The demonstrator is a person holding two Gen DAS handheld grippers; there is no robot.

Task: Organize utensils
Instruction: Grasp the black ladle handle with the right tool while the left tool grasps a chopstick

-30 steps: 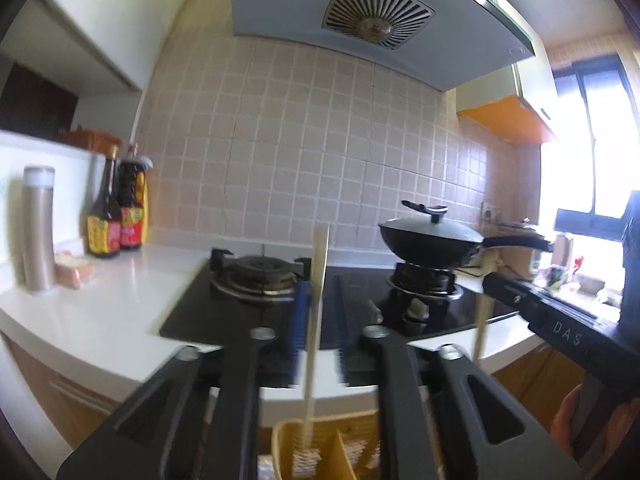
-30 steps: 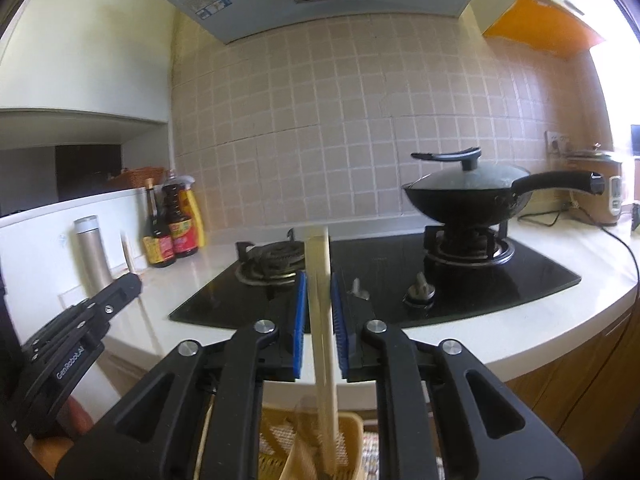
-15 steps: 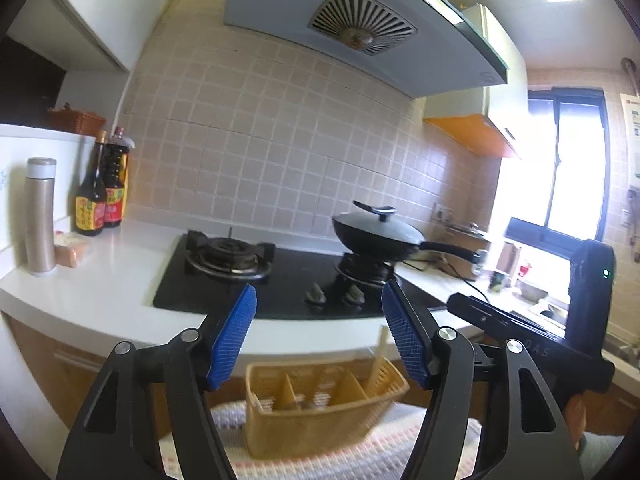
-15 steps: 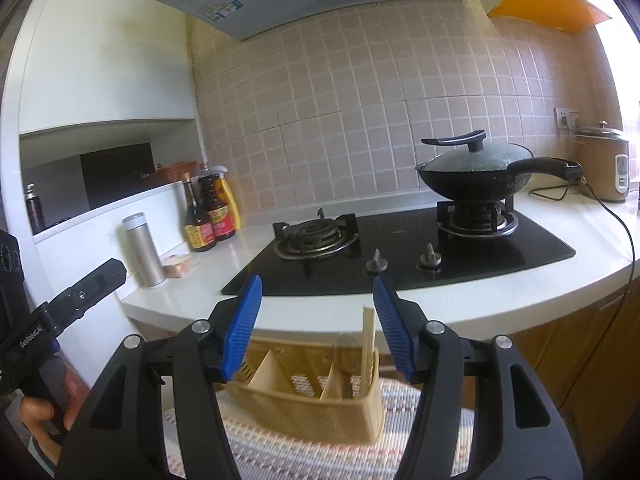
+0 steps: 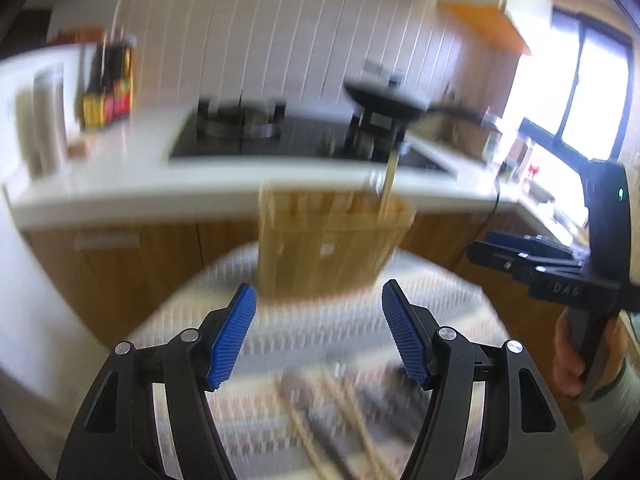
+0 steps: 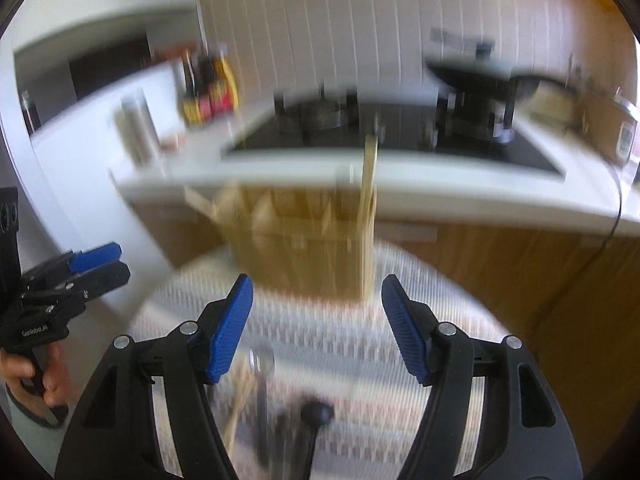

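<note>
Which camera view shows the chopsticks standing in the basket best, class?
The right wrist view: the chopsticks stand near the middle, rising from the basket end compartment. The left wrist view shows them thinner, more blurred, at the basket's right end.

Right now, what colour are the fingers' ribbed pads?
Blue pads, clearest in the right wrist view.

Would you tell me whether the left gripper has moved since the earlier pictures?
Yes. The left gripper has pulled back from the tan woven utensil basket and tilted down; the basket now sits beyond its open blue pads.
</note>
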